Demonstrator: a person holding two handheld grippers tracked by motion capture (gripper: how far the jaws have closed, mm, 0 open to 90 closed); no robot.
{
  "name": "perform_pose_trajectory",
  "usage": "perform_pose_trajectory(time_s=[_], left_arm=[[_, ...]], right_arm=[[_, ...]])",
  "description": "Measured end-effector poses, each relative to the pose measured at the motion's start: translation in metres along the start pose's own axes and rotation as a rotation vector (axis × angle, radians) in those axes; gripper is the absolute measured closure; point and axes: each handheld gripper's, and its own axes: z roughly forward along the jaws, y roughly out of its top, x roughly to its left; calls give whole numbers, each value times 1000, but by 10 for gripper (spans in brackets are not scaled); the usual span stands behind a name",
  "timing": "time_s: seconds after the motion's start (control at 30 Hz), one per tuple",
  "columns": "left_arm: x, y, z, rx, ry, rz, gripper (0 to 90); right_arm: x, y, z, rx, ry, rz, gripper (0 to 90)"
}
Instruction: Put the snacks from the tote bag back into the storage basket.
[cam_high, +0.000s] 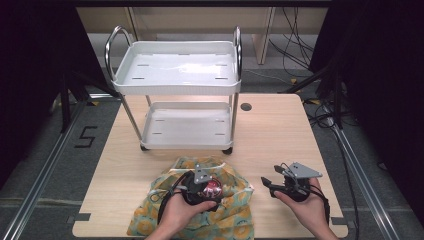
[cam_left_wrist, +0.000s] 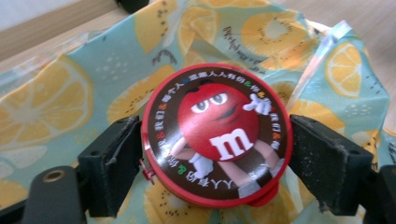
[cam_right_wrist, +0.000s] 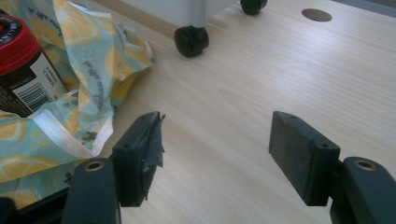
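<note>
Between the left tool's (cam_left_wrist: 215, 154) jaws sits one red-lidded candy tin (cam_left_wrist: 217, 135), clamped just above the single lemon-print bag (cam_left_wrist: 56, 107). The right tool (cam_right_wrist: 215, 154) gapes wide over bare counter (cam_right_wrist: 261, 74). Judging so, the tin is out; one empty two-shelf cart (cam_high: 177, 65) waits beyond.

Light wooden table (cam_high: 280, 135), white two-tier trolley (cam_high: 177, 95) standing on it, lemon-print bag (cam_high: 235, 210) lying nearby

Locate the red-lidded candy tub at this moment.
In the high view the candy tub sits near the table's front edge, left of centre, clamped in the left gripper over the lemon-print bag, in front of the white cart.
</note>
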Motion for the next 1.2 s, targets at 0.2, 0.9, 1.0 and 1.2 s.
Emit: perform_pose_trajectory(time_s=[0.2,0.9,1.0,1.2], left_arm=[[0,0,1,5,-10,21,147],[2,0,16,19,12,-9,231],[1,0,17,18,19,2,235],[0,0,16,14,23,35,245]], right_arm=[[-2,0,1,-7,2,-26,354],[0,0,0,1,4,-4,354],[0,0,0,1,5,-3,354],[0,0,1,2,6,-3,354]])
